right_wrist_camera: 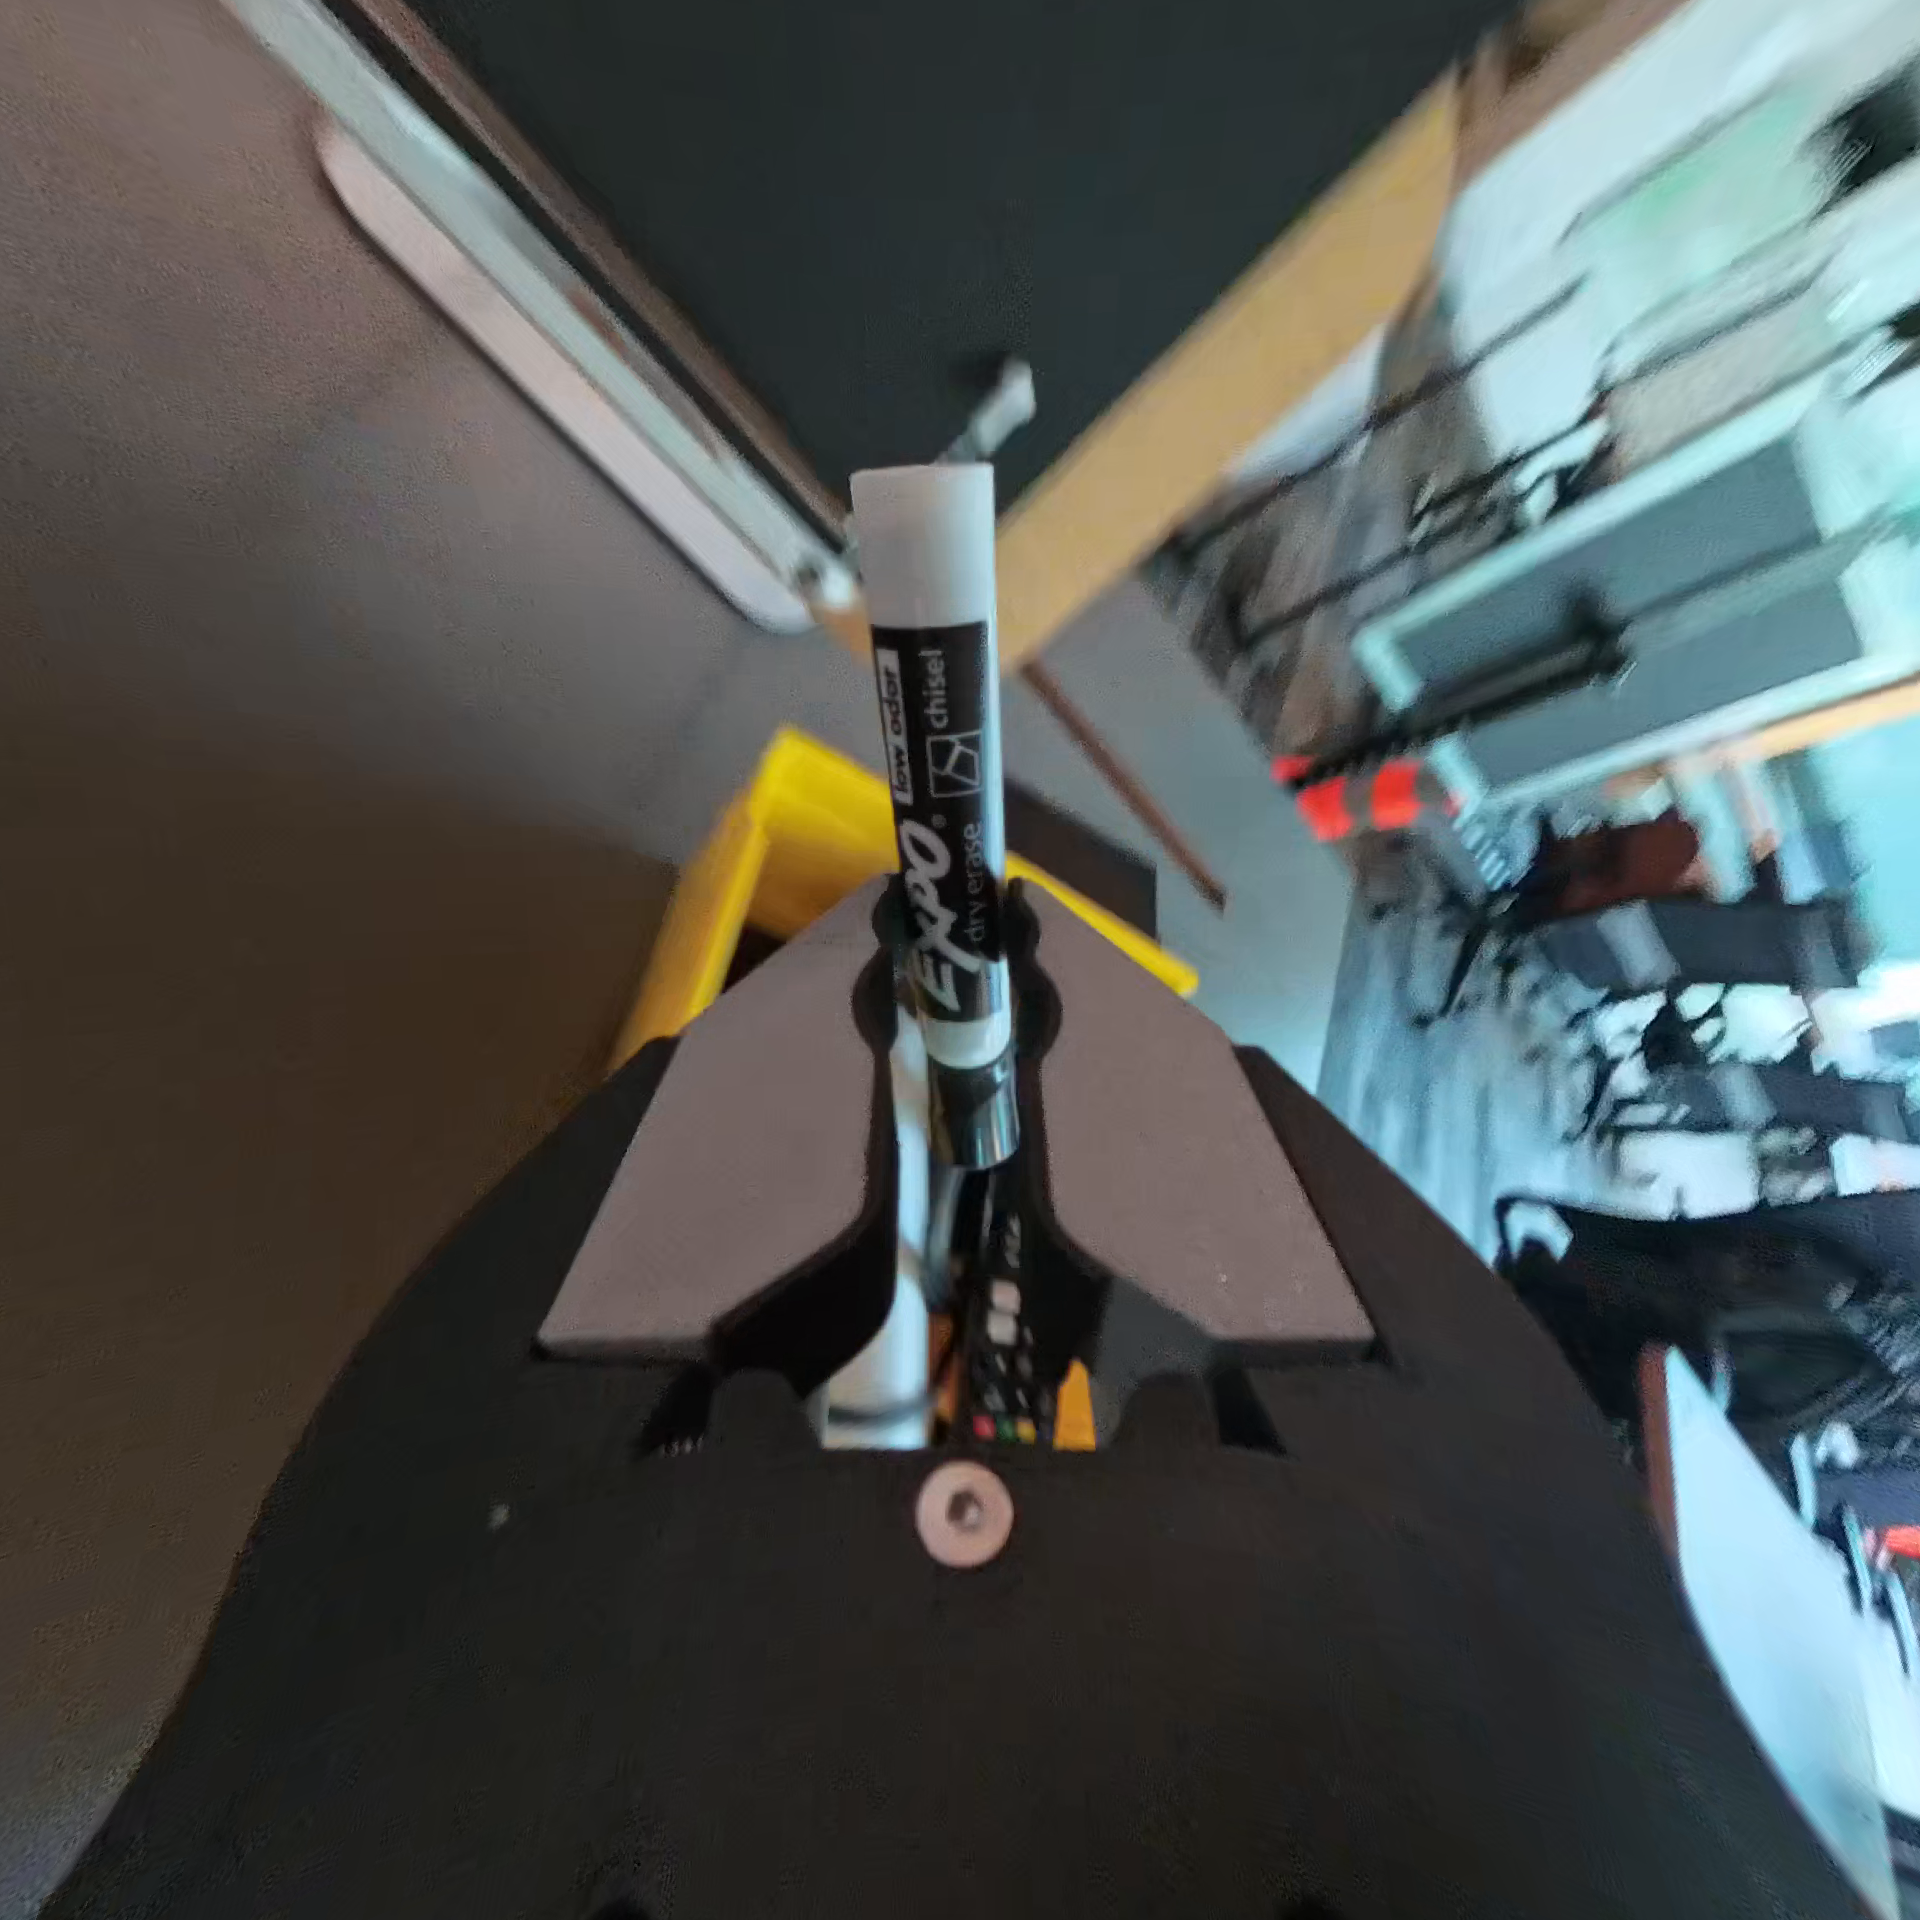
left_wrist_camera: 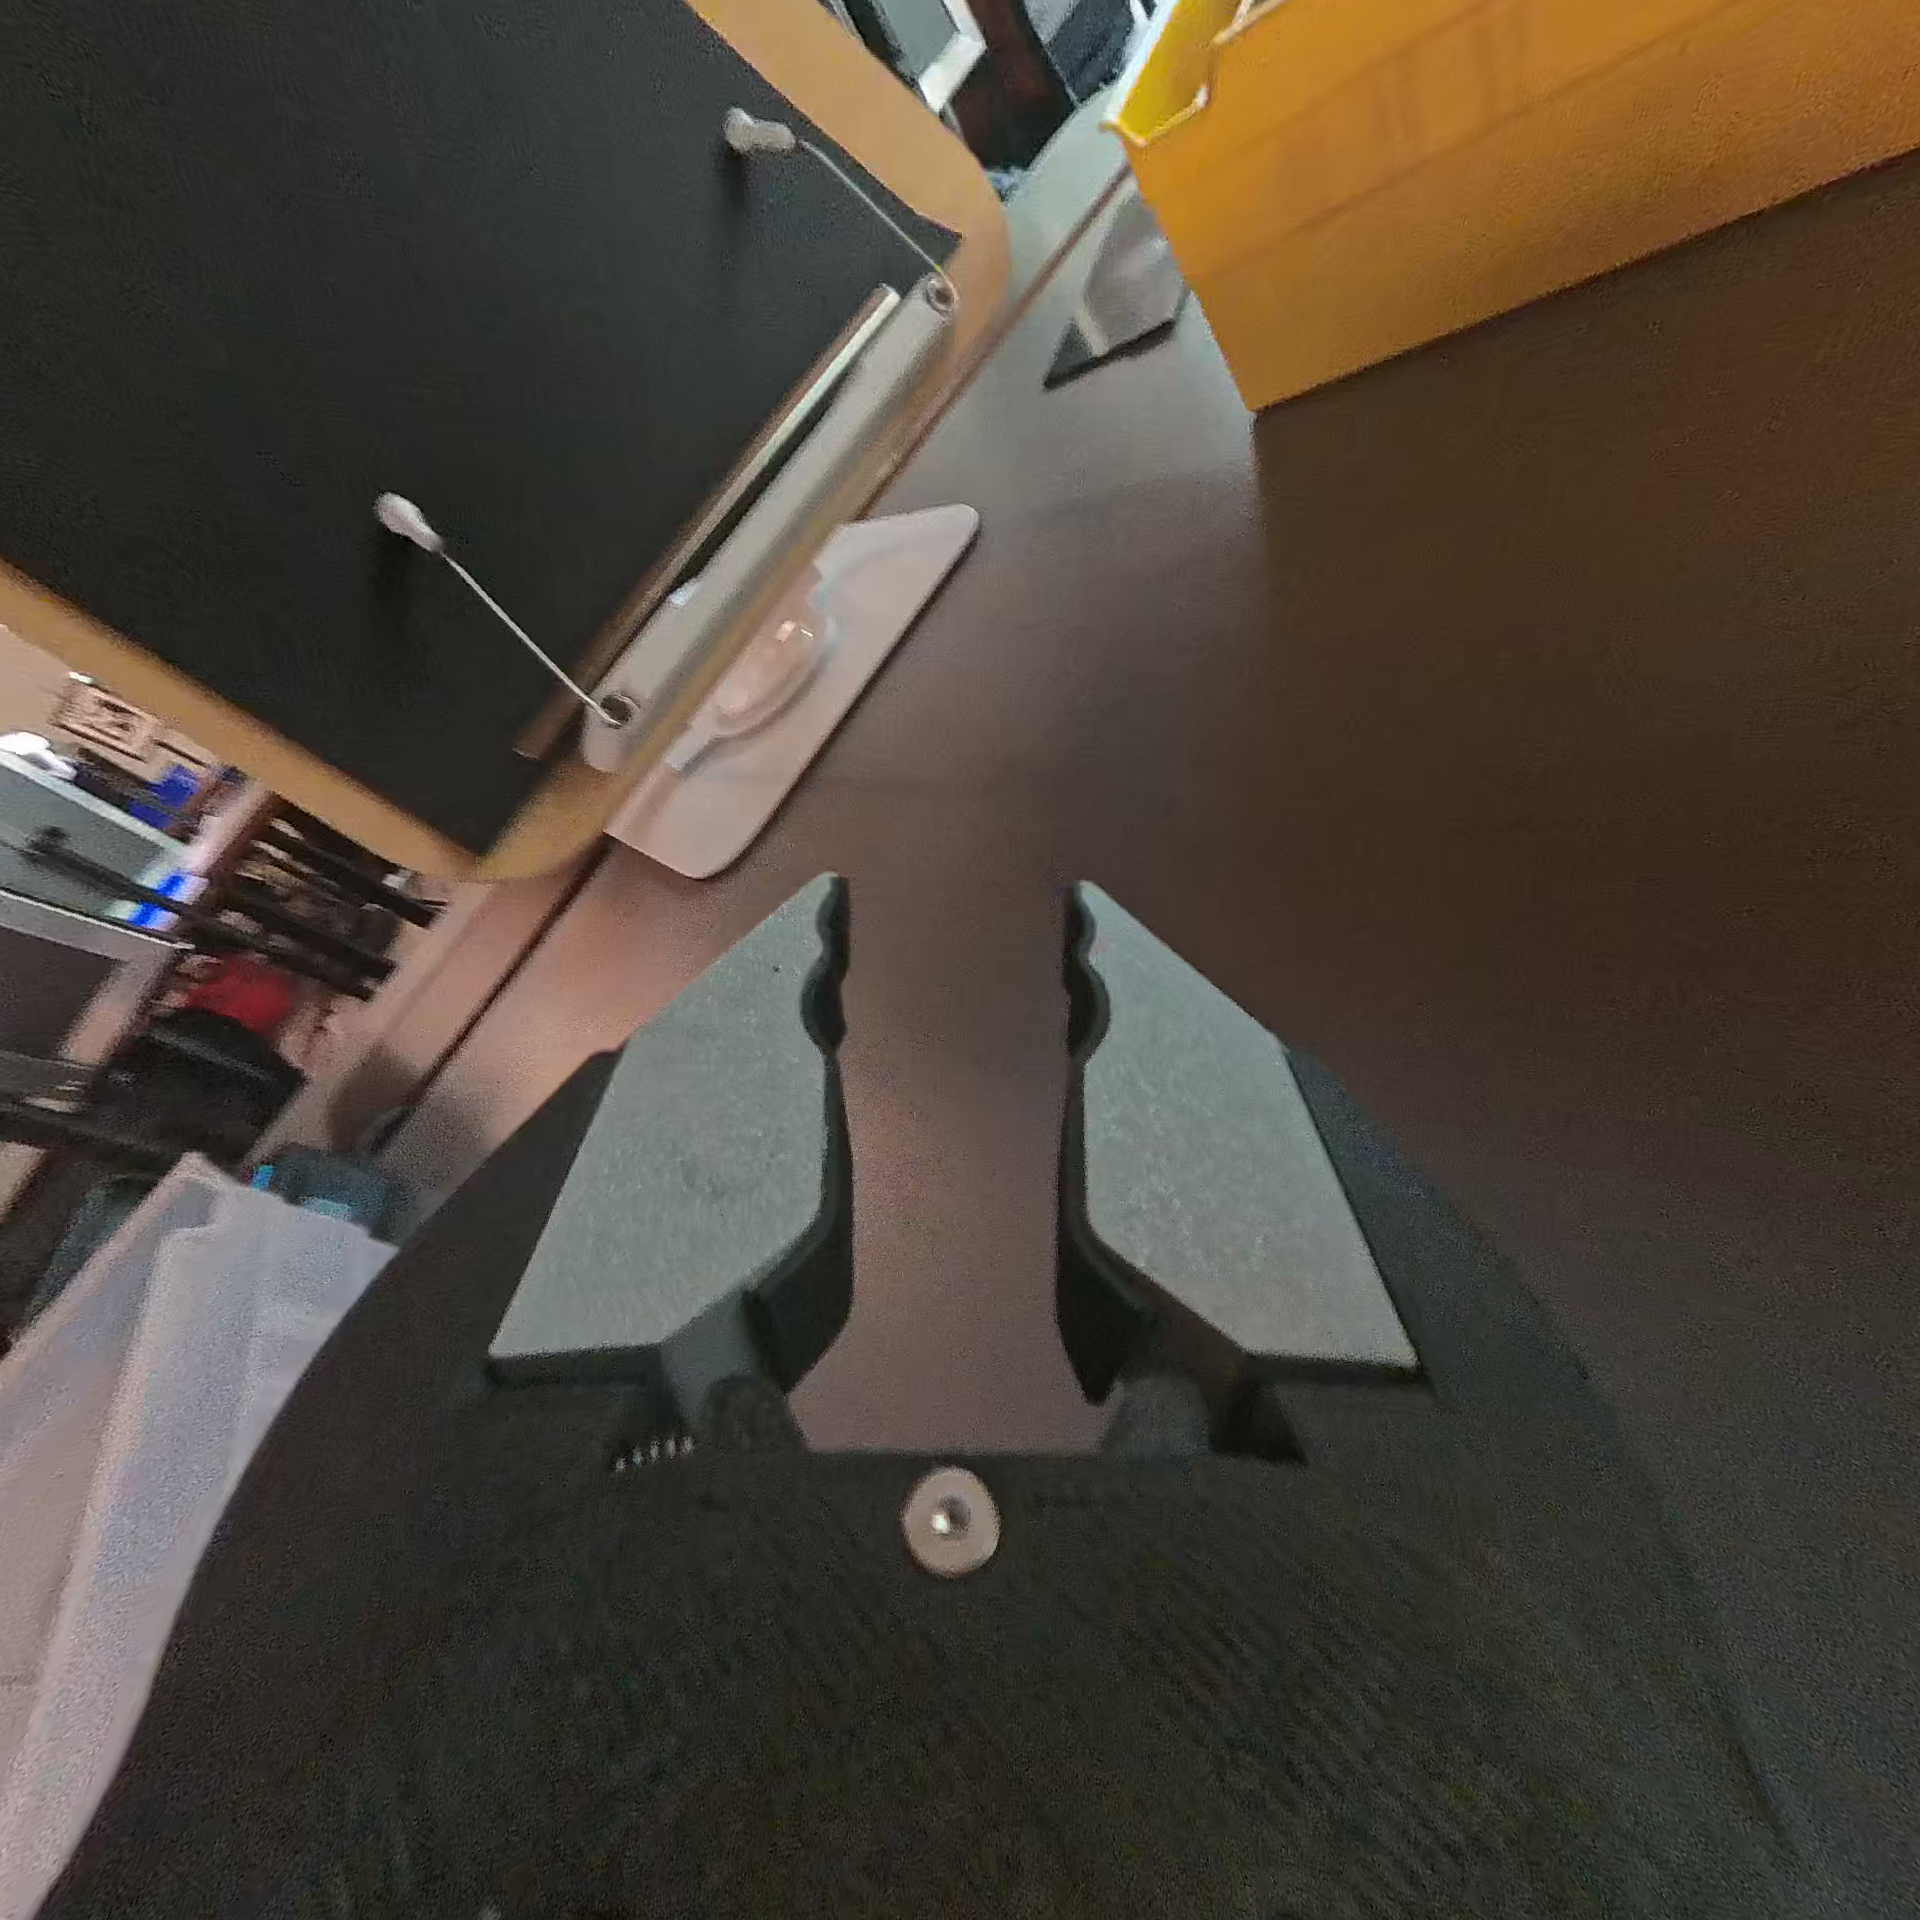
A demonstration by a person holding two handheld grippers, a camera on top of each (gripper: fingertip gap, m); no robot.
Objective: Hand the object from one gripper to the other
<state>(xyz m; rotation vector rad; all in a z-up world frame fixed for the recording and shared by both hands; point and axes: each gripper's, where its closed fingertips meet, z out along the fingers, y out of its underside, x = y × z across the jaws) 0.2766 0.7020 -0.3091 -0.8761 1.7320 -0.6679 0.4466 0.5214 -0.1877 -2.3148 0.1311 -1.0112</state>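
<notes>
My right gripper (right_wrist_camera: 954,925) is shut on a black-and-white marker (right_wrist_camera: 935,748). The marker stands along the fingers, its white end pointing away from the camera and its dark cap end down between the pads. It is held above a yellow bin (right_wrist_camera: 769,862). My left gripper (left_wrist_camera: 954,914) is open and empty, with a wide gap between its grey pads (left_wrist_camera: 717,1132), low over the dark brown table (left_wrist_camera: 1351,831). The marker does not show in the left wrist view, and neither gripper shows in the other's view.
A black panel with a wood frame (left_wrist_camera: 416,364) stands on a silver base (left_wrist_camera: 821,686) at the left of the left view. A yellow box (left_wrist_camera: 1455,177) sits at the far right. Blurred shelves and furniture (right_wrist_camera: 1610,623) lie beyond the table edge.
</notes>
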